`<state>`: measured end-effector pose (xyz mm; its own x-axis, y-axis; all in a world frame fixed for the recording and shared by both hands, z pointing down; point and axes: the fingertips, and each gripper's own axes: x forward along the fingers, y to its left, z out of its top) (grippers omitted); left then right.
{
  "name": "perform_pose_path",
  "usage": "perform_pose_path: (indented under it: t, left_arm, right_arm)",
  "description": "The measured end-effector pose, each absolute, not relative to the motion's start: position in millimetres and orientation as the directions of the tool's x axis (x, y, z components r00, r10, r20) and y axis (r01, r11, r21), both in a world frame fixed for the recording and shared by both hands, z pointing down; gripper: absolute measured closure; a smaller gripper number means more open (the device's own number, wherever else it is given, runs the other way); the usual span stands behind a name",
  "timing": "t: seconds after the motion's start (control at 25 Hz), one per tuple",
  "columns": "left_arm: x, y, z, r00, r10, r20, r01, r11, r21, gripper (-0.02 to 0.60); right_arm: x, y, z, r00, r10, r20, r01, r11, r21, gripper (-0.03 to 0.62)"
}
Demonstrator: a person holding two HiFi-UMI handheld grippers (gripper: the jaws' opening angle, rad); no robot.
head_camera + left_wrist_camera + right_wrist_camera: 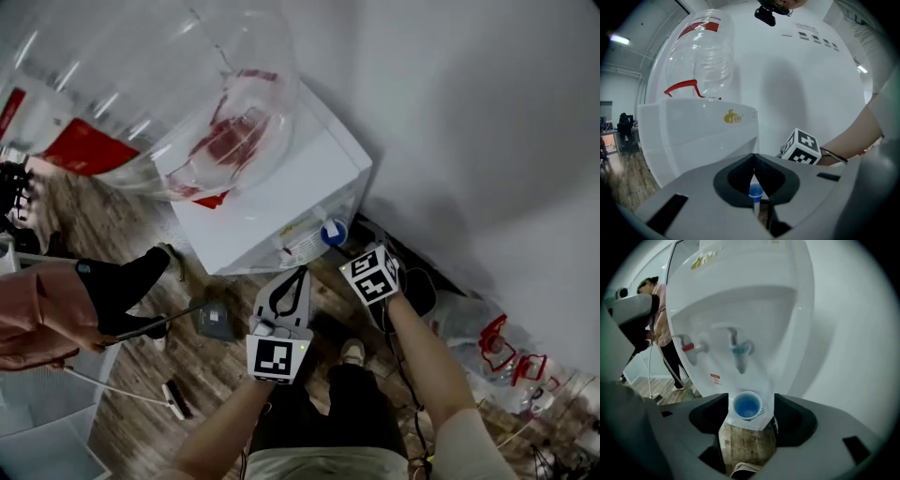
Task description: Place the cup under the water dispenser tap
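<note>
White dispenser (740, 301) carries the blue tap (739, 351). Right hand-held gripper (750, 420), the nearer one, has jaws apart and empty. Left hand-held gripper (754, 180) has jaws together. Cup (747, 405) stands upright beneath that tap (placement looks complete), straight ahead of the right jaws and untouched.

We log the water dispenser (740, 296) as white, with a red tap (689, 347) and a blue tap (739, 350). The cup (747, 405) is blue inside, pale rim. The bottle (225, 141), upper left, is clear with a red label. The left gripper (754, 161) and right gripper (751, 400) are grey with black pads (792, 423); their cubes (277, 357) carry black-and-white squares. The floor (745, 441) is brown wood grain. The sleeve (37, 309) at the left edge is pink.
</note>
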<state>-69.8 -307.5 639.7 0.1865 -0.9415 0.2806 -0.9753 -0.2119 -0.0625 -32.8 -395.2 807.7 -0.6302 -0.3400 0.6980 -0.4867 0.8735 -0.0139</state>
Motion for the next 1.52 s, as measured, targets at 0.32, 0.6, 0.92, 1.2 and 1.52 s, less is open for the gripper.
perform_pose_path:
  t: [0.32,0.6,0.92,1.2,1.52]
  left_arm:
    - [-64,-298,589,0.242,-0.920,0.309,-0.957,-0.280,-0.083,0.575]
    - [-65,-281,528,0.304,-0.902,0.306,-0.936,-0.342,-0.079,0.575]
    - [-80,-260,450,0.339,-0.901,0.270,-0.917,-0.381,-0.119,0.575]
    - [-89,-232,390,0.353,-0.907,0.230,-0.909,-0.391,-0.145,0.575]
    - [-97,-196,345,0.356,-0.907,0.225,-0.897,-0.399,-0.189,0.575]
  right_arm:
    - [0,-383,697,-0.636,-0.473,0.610,-0.606,0.795,-0.016,0.427]
    - [17,-356,595,-0.648,-0.545,0.532,-0.666,0.744,-0.049,0.528]
    - [29,-309,484,-0.661,-0.610,0.438,-0.702,0.708,-0.073,0.576]
    - [36,-272,406,-0.705,-0.606,0.369,-0.683,0.720,-0.123,0.586]
    - [40,-237,348,-0.712,-0.612,0.344,-0.671,0.738,-0.076,0.588]
